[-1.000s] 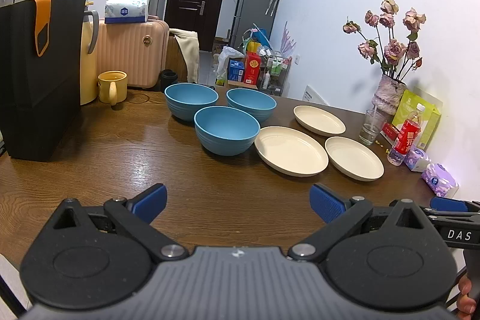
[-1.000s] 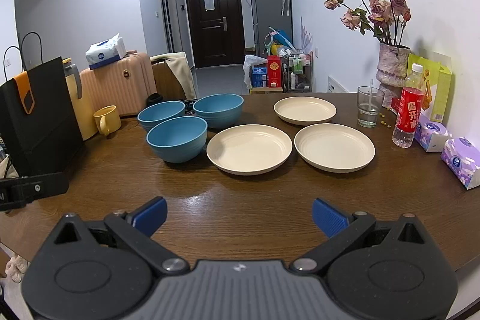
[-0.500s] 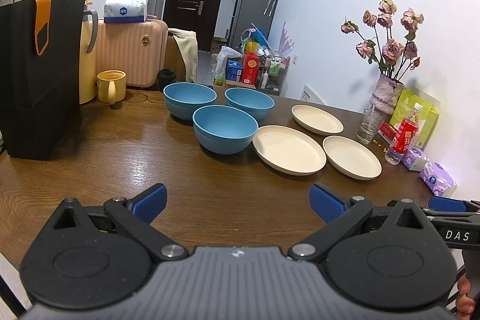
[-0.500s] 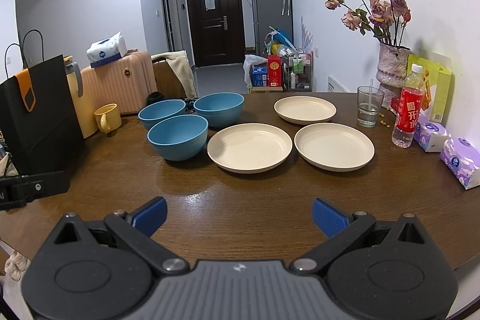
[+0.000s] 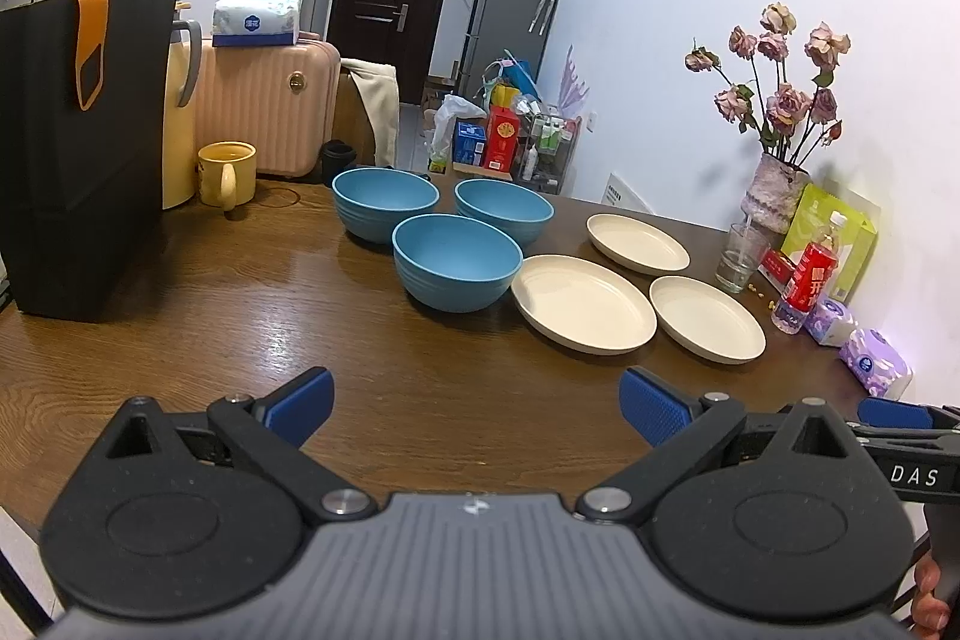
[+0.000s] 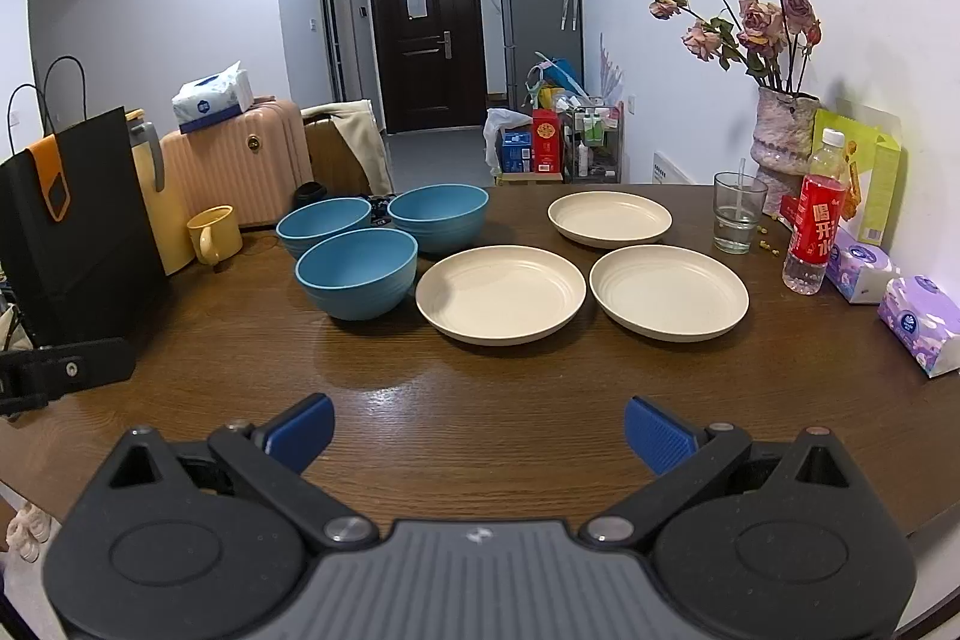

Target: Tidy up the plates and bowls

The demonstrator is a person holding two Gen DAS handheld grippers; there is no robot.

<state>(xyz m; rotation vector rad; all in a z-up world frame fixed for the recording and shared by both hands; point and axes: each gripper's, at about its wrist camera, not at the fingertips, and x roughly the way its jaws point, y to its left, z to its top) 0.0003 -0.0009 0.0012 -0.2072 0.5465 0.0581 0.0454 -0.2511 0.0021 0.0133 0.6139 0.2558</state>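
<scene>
Nearby, a glass (image 6: 738,214) and bottle (image 6: 817,238) flank the plates (image 6: 669,292).

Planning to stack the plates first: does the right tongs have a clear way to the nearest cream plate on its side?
Probably yes. The right tongs are open, and only bare table lies before the nearest plate.
</scene>
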